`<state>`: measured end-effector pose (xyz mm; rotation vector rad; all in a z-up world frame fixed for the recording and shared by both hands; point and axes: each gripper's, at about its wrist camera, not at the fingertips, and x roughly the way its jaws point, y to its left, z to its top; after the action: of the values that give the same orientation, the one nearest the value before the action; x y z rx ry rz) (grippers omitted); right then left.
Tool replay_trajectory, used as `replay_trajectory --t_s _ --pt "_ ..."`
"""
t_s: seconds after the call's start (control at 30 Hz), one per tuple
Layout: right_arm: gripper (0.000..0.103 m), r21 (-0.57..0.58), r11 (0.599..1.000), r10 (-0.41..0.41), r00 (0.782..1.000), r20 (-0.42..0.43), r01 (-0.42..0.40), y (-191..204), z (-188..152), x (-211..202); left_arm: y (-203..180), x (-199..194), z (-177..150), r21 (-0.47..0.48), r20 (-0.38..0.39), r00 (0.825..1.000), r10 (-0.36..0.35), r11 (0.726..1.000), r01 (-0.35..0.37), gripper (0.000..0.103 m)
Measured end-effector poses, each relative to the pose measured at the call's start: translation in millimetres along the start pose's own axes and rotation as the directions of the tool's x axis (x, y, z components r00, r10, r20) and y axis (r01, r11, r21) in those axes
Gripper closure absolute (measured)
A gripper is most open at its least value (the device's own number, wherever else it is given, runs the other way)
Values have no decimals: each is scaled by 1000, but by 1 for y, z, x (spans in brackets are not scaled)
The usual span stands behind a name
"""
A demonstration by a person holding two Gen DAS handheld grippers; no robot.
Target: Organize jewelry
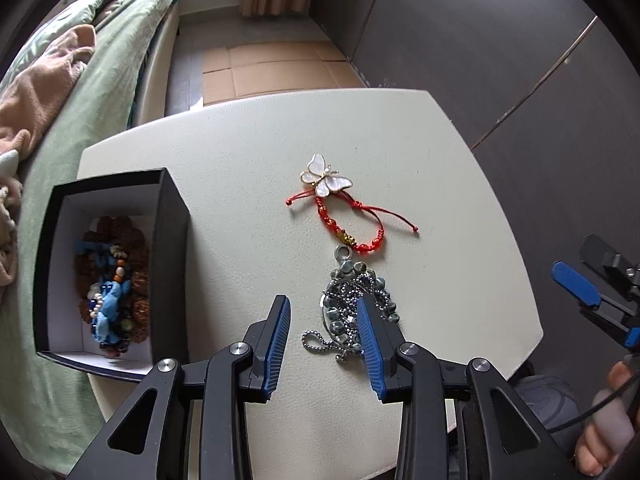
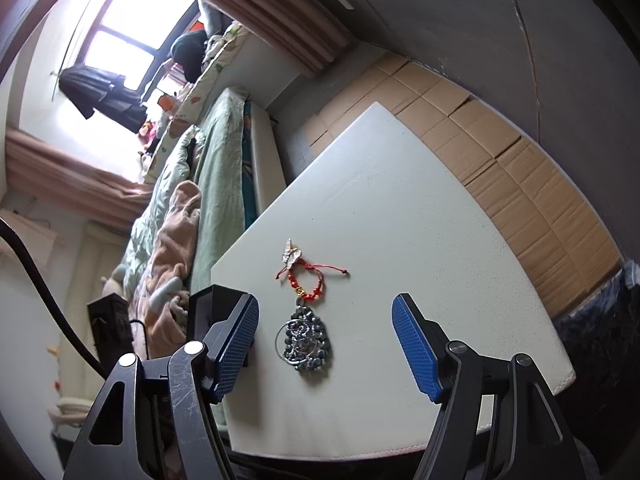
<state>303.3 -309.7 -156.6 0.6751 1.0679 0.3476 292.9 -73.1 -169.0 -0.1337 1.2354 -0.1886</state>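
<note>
The left gripper (image 1: pixel 324 332), jaws apart, hovers over the grey beaded necklace (image 1: pixel 356 308) at table centre, seemingly about to pinch it and carry it toward nine o'clock into the black box (image 1: pixel 172 248).

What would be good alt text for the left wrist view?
The open left gripper hovers over a grey beaded necklace on a white table. Beyond lie a red cord bracelet and butterfly brooch; a black box holds beads.

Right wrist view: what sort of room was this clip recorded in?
Most likely a bedroom at home. A bed with a green quilt runs along the white table, curtains frame a bright window, and dark clothing hangs by it.
</note>
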Motion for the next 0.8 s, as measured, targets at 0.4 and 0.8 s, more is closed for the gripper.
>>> replay_trajectory --t_s 0.4,0.8 --pt "33 -7 1000 -5 1000 -4 5 -2 0 0 -2 29 -5 -6 -36 999 40 999 -40 100" --pt "33 -48 996 -85 994 -66 82 7 -4 35 6 -27 2 -5 116 979 -171 985 172 102"
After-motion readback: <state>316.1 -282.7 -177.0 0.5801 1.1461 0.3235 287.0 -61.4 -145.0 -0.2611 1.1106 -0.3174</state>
